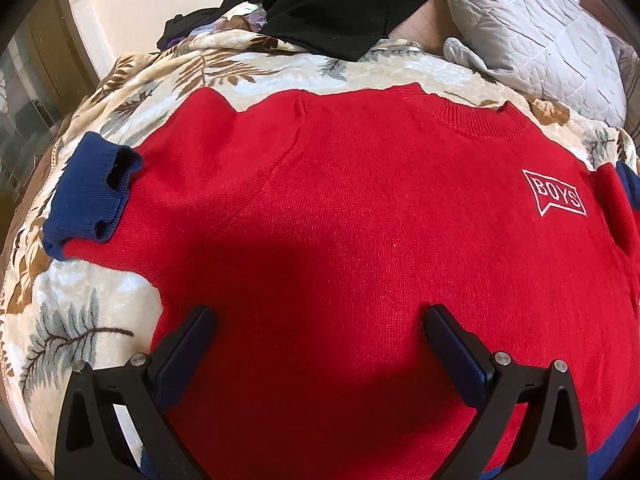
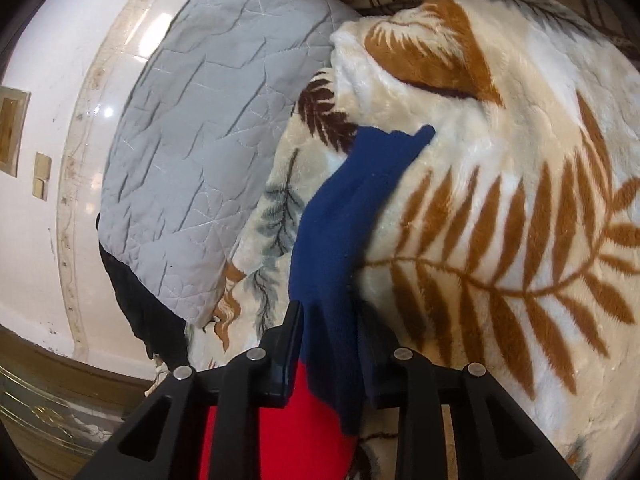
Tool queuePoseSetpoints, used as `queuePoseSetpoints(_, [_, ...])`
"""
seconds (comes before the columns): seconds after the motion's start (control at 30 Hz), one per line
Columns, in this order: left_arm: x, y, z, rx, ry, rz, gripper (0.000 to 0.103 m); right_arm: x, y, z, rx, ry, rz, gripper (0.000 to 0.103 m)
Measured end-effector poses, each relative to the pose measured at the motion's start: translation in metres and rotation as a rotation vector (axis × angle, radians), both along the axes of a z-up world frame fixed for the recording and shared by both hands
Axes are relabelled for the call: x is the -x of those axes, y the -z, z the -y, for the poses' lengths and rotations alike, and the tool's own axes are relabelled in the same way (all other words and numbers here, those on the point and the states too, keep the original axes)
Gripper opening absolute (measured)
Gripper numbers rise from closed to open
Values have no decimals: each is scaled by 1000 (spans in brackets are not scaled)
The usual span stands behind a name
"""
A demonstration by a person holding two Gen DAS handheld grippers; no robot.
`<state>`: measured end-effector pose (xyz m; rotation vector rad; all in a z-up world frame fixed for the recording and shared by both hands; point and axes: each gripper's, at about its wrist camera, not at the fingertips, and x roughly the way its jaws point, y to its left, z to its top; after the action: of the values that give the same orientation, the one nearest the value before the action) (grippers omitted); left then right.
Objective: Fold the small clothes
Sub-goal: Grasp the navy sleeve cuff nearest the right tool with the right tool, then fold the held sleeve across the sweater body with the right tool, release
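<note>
Sweater: red knit sweater (image 1: 340, 208) lying flat, front up, neck away from the camera, white "BOYS" badge (image 1: 556, 198) on its chest.
Cuff: navy sleeve cuff (image 1: 90, 192) at the left, folded back onto the blanket.
Surface: leaf-print blanket (image 1: 72, 312).
Left gripper (image 1: 320, 332): jaws wide apart over the lower sweater, gripping nothing.
Background: black garment (image 1: 332, 4), grey quilted pillow (image 1: 532, 32).

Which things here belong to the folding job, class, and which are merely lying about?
Belonging to the job:
- red knitted sweater with navy cuffs
- its navy cuff, between the right gripper's fingers
- left gripper, open over the sweater

Lying about:
- cream leaf-patterned fleece blanket underneath
- grey quilted pillow
- black garment
</note>
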<state>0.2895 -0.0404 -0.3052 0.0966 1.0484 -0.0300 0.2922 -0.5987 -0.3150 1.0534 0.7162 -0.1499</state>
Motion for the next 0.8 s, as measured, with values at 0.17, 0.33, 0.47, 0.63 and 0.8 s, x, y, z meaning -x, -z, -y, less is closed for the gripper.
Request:
queuePoseSetpoints(0.17, [-1,1,2,-8,-2,7,103,-4,12,-1,-52,11,88,75])
queuePoseSetpoints(0.33, [-2,0,2,-17,3,9,103,-10,23,3,-42,21,42,17])
queuePoseSetpoints(0.47, [1,-4,7,-57,17,25,103,-3,4,1,-37,32,69,15])
queuePoseSetpoints(0.63, [8,-8,14,-84,62,46,103,4,-7,-2,-134,-11,153,13])
queuePoseSetpoints(0.8, [13,-10,14,-96,75,56,103,-5,22,-8,-158,1,17,17])
